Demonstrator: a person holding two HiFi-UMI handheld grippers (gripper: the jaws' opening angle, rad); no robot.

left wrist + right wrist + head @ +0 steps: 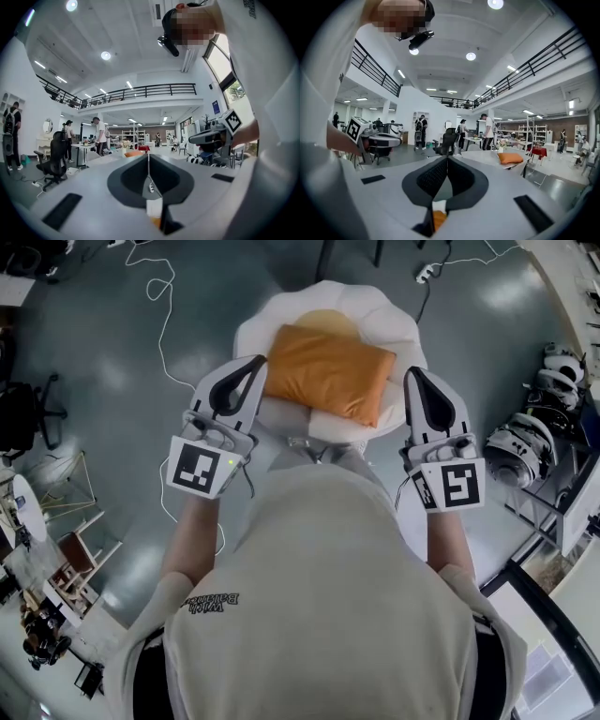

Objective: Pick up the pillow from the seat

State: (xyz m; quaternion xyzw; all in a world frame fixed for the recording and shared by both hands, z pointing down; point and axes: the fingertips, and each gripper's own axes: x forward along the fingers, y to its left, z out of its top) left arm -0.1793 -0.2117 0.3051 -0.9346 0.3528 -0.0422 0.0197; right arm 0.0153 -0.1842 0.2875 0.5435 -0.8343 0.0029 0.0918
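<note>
In the head view an orange pillow (328, 371) lies on a white round seat (384, 320) straight ahead of me. My left gripper (261, 360) hangs above the pillow's left edge, with its jaws shut and nothing between them. At the pillow's right corner my right gripper (412, 371) is likewise shut and empty. Neither touches the pillow. The left gripper view looks level across a hall over the shut left gripper (148, 157), with the right gripper (213, 136) off to its right. The right gripper view shows the shut right gripper (447, 159) and the left gripper (375, 136) beside it.
White cables (164, 324) and a power strip (427, 273) lie on the grey floor around the seat. A black office chair (28, 413) stands at the left, white helmet-like units (525, 446) at the right. Several people stand at desks far off in the hall.
</note>
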